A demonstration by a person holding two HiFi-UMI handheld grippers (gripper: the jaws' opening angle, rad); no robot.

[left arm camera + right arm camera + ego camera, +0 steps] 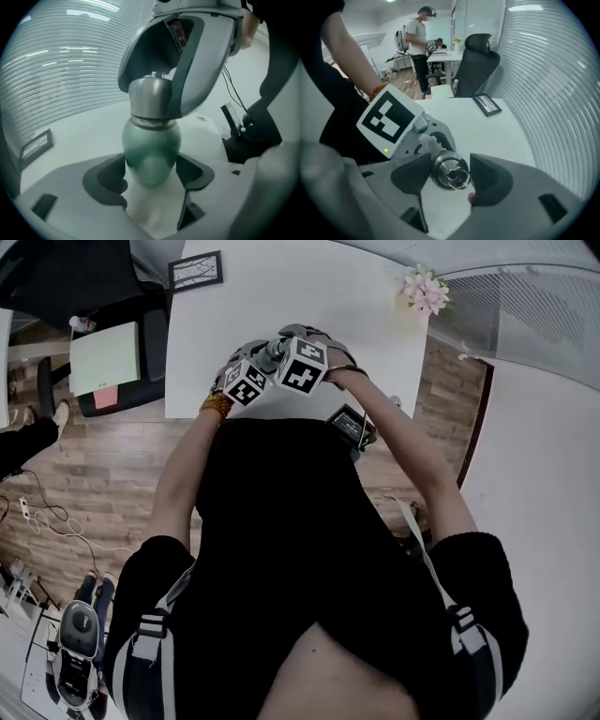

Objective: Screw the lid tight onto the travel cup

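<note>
A green travel cup (151, 150) with a steel lid (149, 96) stands upright near the front edge of the white table (309, 296). My left gripper (152, 172) is spread wide around the cup's lower body, its pads close beside the sides without visibly squeezing. From above, my right gripper (447, 176) has its pads against the lid (449, 171), and one of its fingers (197, 70) arches over the lid. In the head view both marker cubes (246, 382) (302, 367) sit side by side and hide most of the cup.
A picture frame (195, 270) lies at the table's far left corner and pink flowers (424, 289) at the far right. A black device (352, 425) with a cable sits at the near edge. An office chair (478, 61) and a standing person (417, 42) are beyond the table.
</note>
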